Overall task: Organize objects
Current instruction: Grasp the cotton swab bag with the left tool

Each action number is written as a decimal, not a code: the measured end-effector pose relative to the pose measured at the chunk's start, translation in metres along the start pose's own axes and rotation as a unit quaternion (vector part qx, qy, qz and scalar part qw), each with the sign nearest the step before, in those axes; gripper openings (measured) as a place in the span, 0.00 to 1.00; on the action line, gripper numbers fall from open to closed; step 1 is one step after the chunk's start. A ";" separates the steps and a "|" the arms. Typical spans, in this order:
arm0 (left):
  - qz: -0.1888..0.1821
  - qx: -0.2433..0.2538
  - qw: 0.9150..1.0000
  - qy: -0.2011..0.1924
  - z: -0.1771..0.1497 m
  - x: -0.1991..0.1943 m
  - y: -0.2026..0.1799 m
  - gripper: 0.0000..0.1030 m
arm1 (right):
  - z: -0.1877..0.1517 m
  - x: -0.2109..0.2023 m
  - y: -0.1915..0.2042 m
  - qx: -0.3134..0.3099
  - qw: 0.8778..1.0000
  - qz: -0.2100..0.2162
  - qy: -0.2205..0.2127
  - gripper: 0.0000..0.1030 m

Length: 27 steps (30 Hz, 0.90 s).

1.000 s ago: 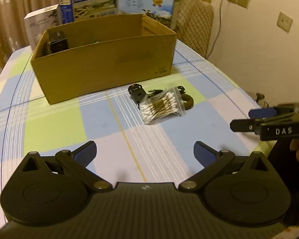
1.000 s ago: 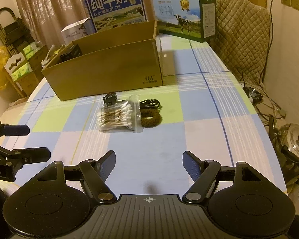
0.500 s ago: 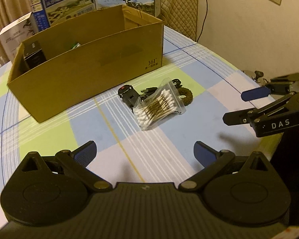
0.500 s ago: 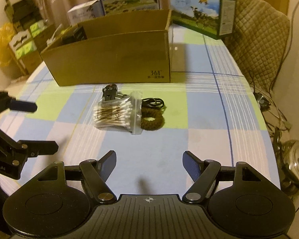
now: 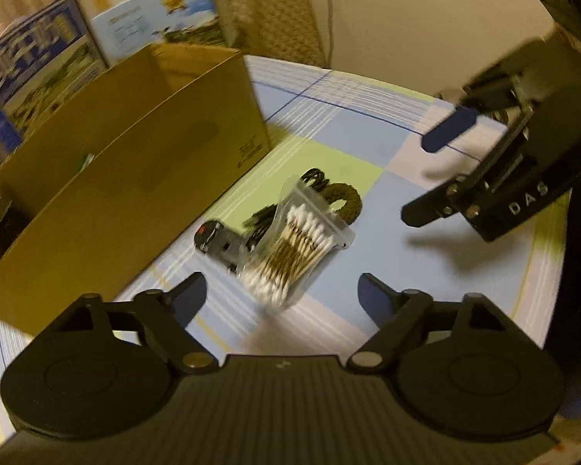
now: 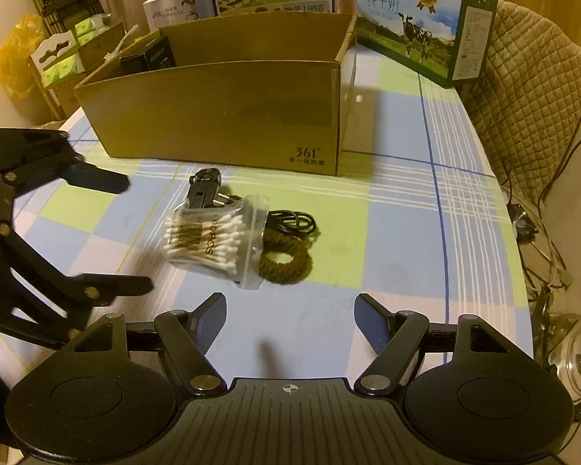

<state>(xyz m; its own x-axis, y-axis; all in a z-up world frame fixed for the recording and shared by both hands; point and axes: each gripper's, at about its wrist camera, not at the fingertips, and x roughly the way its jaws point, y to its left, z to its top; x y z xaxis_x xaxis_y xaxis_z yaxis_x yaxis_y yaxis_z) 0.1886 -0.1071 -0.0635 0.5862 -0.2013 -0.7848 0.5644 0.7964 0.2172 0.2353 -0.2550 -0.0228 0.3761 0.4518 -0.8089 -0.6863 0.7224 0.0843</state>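
Left gripper closing, nothing between jaws. Right gripper stood wide, empty. Cotton swab bag lay on worktop, 6 o'clock of cardboard box, touching hair tie.

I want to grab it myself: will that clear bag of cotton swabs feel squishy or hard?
Probably squishy outside: the clear plastic bag of cotton swabs looks thin and crinkled. The packed sticks likely give it a firmer middle. It looks light, and the shiny plastic may slip.
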 end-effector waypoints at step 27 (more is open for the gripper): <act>-0.019 -0.151 0.987 0.049 -0.028 0.011 0.028 0.12 | 0.004 0.022 -0.009 0.001 1.000 0.005 -0.010 0.69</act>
<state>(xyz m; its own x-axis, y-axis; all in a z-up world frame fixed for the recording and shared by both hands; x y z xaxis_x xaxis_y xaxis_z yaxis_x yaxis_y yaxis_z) 0.1949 -0.0710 -0.0825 0.5009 -0.1901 -0.8444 0.3764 0.9263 0.0148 0.2523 -0.2491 -0.0390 0.3817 0.4688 -0.7966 -0.6881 0.7195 0.0937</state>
